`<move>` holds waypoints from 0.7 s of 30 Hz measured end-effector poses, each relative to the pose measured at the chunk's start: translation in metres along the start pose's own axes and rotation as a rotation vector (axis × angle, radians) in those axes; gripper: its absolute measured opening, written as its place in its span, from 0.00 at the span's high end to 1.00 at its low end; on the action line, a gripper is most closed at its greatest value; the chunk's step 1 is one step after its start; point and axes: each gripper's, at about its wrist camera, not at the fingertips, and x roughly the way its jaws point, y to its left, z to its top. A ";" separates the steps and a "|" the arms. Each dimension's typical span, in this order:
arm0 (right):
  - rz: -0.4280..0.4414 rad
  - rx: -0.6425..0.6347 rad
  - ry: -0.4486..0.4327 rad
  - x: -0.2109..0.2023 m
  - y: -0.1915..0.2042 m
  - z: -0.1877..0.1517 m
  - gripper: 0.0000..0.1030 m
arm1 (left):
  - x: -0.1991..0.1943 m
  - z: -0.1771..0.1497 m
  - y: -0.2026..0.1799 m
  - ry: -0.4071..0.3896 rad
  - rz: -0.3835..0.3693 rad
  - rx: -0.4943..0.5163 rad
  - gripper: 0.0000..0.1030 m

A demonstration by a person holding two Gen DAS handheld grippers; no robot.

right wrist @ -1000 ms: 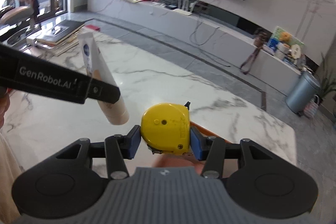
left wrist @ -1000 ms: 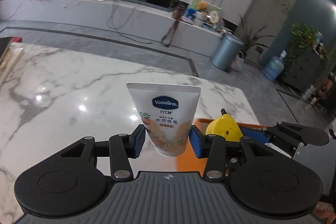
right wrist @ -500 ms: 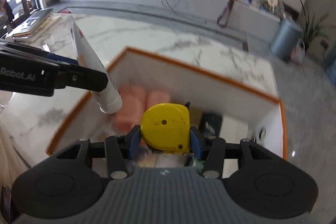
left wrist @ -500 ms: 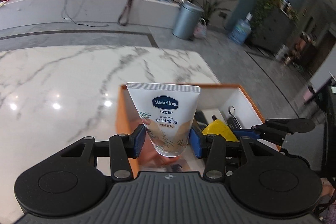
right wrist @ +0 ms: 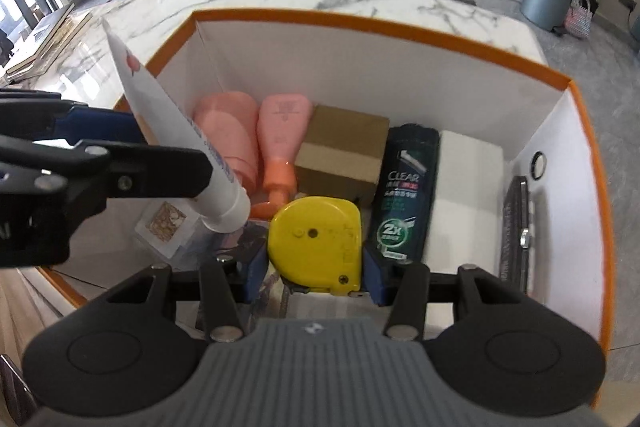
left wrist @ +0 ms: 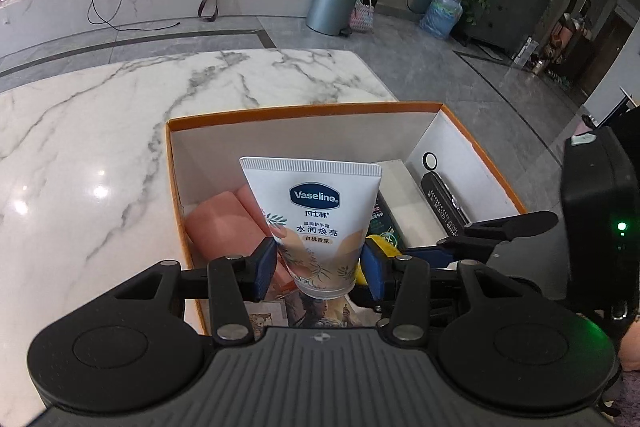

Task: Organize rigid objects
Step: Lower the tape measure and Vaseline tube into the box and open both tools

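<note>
Left gripper (left wrist: 320, 269) clamps a white Vaseline tube (left wrist: 318, 223) between its blue pads, crimped end up and cap down; the label shows the dark blue "Vaseline" oval with lines of Chinese characters beneath it over a peach and leaf print. Right gripper (right wrist: 316, 269) is closed on a yellow tape measure (right wrist: 316, 243), whose flat face with its small centre screw looks toward the camera. Both tools hang over an orange-rimmed box (right wrist: 400, 31) with white inner walls, standing on a white marble table (left wrist: 100, 155). Just ahead of the right gripper's fingertips lies a dark green bottle (right wrist: 404, 191) printed "CLEAR" and "2X", with a white block (right wrist: 468, 187) to its right and a brown cardboard carton (right wrist: 344, 151) to its left. Further left, ahead of the tube's cap, two pink bottles (right wrist: 256, 143) lie side by side, one with an orange neck. Against the box wall to the right of the right gripper leans a dark flat case (right wrist: 516, 227) with writing too blurred to read. Printed cards (left wrist: 320, 311) lie on the box floor below the tube.
</note>
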 end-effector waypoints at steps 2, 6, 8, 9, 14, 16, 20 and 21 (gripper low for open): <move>0.000 -0.004 0.016 0.006 0.000 0.001 0.51 | 0.002 0.000 0.000 0.006 0.001 -0.001 0.50; -0.017 -0.017 0.034 0.012 0.002 0.000 0.51 | 0.006 -0.002 0.001 0.012 0.000 -0.004 0.50; -0.016 -0.018 0.041 0.015 0.002 -0.001 0.51 | 0.008 -0.001 -0.001 0.014 -0.001 -0.002 0.50; -0.014 -0.017 0.043 0.015 0.001 -0.001 0.51 | 0.008 0.000 -0.001 0.015 -0.001 -0.001 0.50; -0.025 -0.013 0.027 0.012 -0.001 -0.003 0.50 | 0.009 0.000 -0.003 0.020 0.000 0.005 0.50; -0.034 -0.010 0.015 0.009 -0.001 -0.003 0.49 | 0.010 0.000 -0.004 0.021 0.000 0.006 0.50; -0.067 -0.008 -0.043 -0.004 -0.001 -0.006 0.49 | 0.009 -0.001 -0.005 0.021 -0.001 0.007 0.50; -0.087 -0.002 -0.065 -0.008 -0.002 -0.007 0.49 | 0.009 -0.001 -0.005 0.021 -0.001 0.008 0.50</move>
